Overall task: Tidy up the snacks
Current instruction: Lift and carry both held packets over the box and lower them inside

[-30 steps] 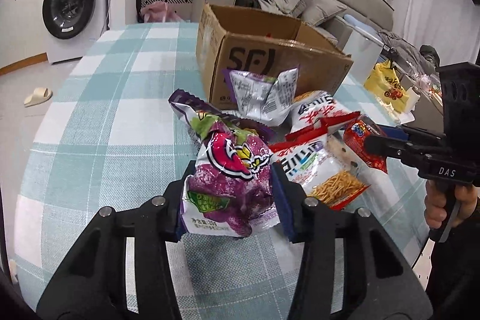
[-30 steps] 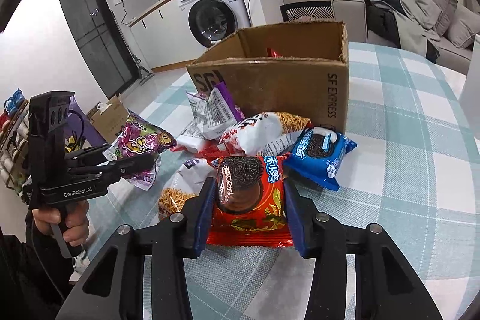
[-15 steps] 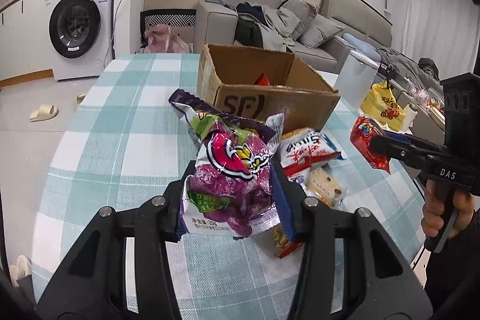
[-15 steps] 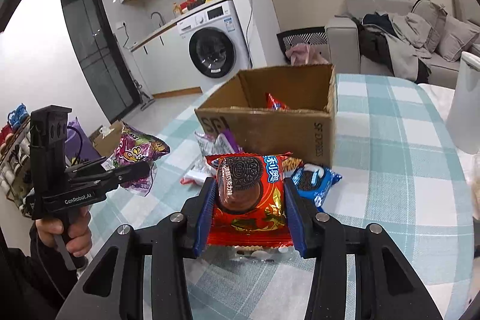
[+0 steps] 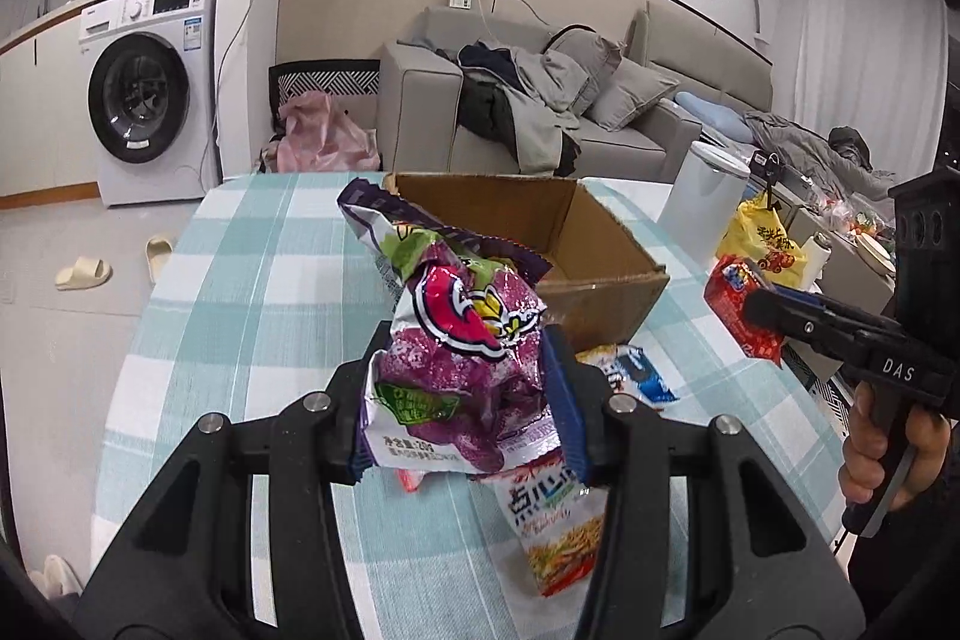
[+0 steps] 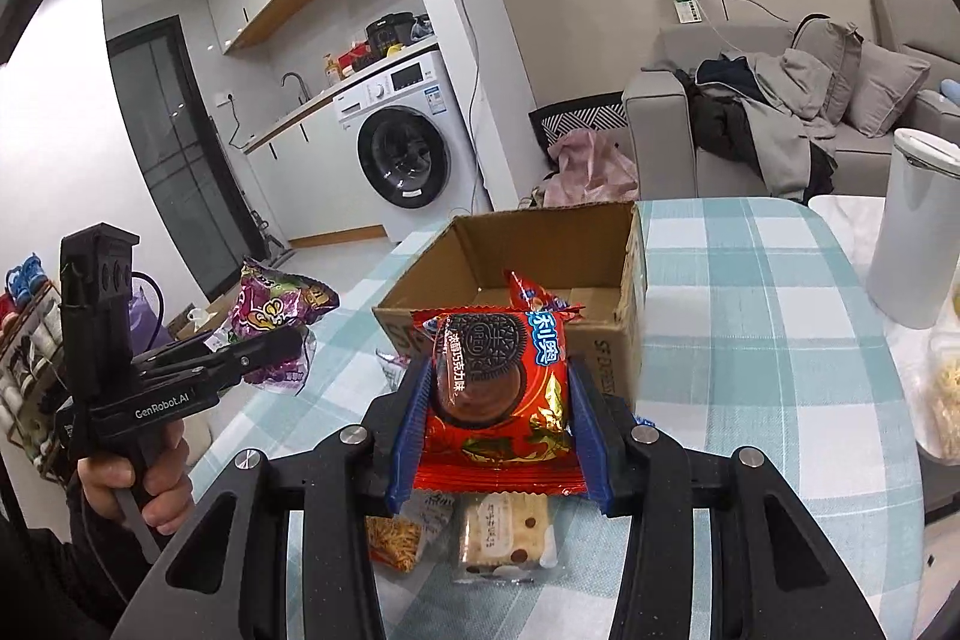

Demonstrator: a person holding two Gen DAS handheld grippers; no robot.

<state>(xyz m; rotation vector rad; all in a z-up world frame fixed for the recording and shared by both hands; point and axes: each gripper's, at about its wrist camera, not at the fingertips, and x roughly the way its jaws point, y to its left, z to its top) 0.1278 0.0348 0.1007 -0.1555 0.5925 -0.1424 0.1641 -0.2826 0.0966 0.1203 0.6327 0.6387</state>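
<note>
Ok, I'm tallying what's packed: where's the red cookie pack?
Not boxed: the right gripper holds the red cookie pack in the air, in front of the open cardboard box.

Left tongs (image 5: 459,394) and right tongs (image 6: 498,424) are raised, each clamped closed, gripped by one hand (image 6: 141,478).

I see a table (image 5: 240,292) under a teal-and-white checked cloth. Ahead of both sets of jaws an open cardboard box (image 5: 600,244) sits on it, flaps up. Below my left jaws lies a noodle-snack packet (image 5: 564,538) – red-edged, face up – and just past their right tip a blue-and-white packet (image 5: 639,373) lies by the box's near wall. Under my right jaws I make out a clear-wrapped biscuit bar (image 6: 507,535) beside an orange packet (image 6: 393,541). To the right of the box stands a white canister (image 6: 912,244), apart from it.
</note>
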